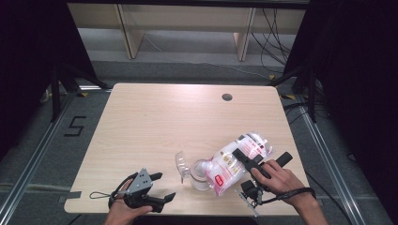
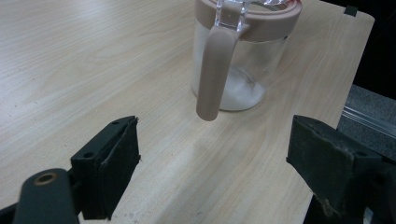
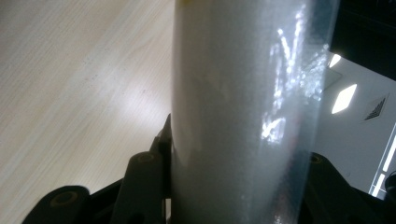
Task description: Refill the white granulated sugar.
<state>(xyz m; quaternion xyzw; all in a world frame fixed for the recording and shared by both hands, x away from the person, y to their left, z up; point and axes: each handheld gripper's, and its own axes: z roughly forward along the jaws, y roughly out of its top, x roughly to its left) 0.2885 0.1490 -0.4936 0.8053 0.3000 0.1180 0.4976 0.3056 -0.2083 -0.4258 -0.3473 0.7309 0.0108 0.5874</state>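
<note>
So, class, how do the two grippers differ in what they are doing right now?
The left gripper is open and holds nothing, while the right gripper is shut on the plastic bag. The left rests low near the table edge; the right tilts its bag over the jar. Both are hand-held.

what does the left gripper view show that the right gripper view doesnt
The left gripper view alone: the jar with its pinkish lid ring and handle, a little white powder at its bottom, and the open left gripper aimed at it with nothing between the jaws.

The right gripper view alone: the plastic bag of white powder, very close, pinched by the right gripper, plus ceiling lights off to the right.

Both: the light wooden table and a pair of black jaws rising from the bottom.
</note>
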